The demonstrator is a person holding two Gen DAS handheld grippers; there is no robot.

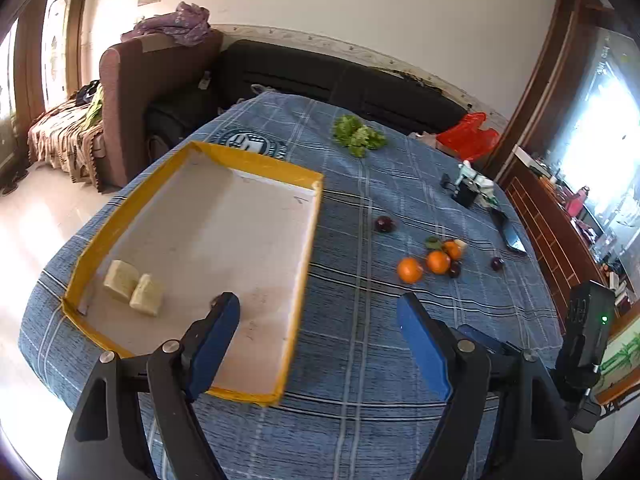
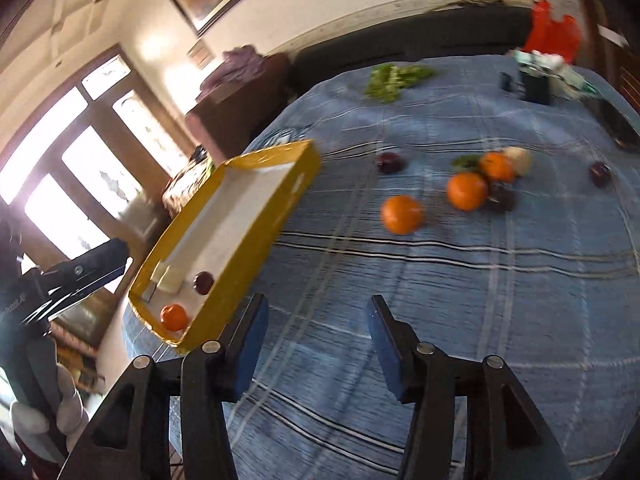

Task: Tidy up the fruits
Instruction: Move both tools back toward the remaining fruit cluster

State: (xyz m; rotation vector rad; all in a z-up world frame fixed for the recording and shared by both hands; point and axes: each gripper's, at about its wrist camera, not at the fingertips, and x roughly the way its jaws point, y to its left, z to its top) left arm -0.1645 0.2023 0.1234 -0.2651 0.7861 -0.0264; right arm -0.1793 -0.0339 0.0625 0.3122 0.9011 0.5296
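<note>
Left gripper [image 1: 318, 306]: jaws wide apart, nothing between, angled down, above the near edge of the yellow tray [image 1: 192, 350].
Right gripper [image 2: 318, 314]: jaws parted, empty, angled down, just right of the tray.

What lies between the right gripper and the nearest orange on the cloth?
Nothing visible: only bare blue plaid cloth separates the open right gripper from the nearest orange.
</note>
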